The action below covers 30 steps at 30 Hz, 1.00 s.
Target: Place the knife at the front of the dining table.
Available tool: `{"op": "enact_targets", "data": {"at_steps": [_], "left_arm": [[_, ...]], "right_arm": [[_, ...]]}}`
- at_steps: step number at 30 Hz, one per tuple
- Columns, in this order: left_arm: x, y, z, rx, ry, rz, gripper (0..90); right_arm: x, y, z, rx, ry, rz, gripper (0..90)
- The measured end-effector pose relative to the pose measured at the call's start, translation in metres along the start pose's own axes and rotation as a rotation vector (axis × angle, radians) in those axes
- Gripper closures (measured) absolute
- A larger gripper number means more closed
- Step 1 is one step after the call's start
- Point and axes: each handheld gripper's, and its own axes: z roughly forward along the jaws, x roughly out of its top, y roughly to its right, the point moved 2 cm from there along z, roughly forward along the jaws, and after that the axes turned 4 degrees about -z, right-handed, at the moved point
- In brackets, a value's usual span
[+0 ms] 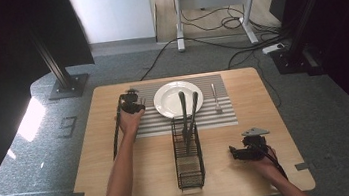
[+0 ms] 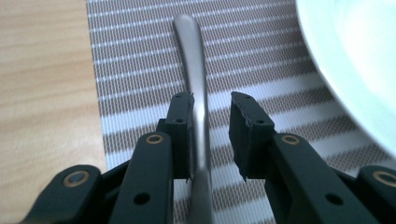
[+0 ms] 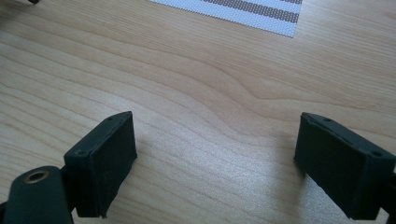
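Note:
A silver utensil handle (image 2: pixel 191 70) lies on the striped placemat (image 2: pixel 140 56), left of the white plate (image 2: pixel 355 56). My left gripper (image 2: pixel 212 121) straddles it. The handle rests against the left pad and a clear gap separates it from the right pad, so the jaws stand slightly open. From above, my left gripper (image 1: pixel 130 103) points down at the placemat's left part, beside the plate (image 1: pixel 178 98). My right gripper (image 1: pixel 239 153) hovers low over bare wood at the front right. Its jaws (image 3: pixel 215 154) are wide open with nothing between them.
A black wire caddy (image 1: pixel 187 152) stands in the table's middle, with two dark-handled utensils (image 1: pixel 190 116) leaning out toward the plate. A fork (image 1: pixel 216 98) lies on the placemat right of the plate. The placemat's corner (image 3: pixel 252 11) lies ahead of my right gripper.

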Motion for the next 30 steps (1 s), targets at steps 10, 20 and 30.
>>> {"op": "enact_targets", "data": {"at_steps": [10,20,30], "left_arm": [[-0.024,-0.002,-0.004,0.007,-0.011,0.017,73.2],[-0.016,0.003,0.0,0.048,-0.026,0.035,80.2],[0.007,-0.001,0.017,0.043,-0.006,-0.021,80.2]], "right_arm": [[0.0,-0.001,0.0,0.005,-0.002,-0.004,13.0],[0.0,-0.001,0.0,0.007,-0.002,-0.006,13.3],[0.0,-0.001,-0.001,0.012,-0.005,-0.01,13.2]]}}
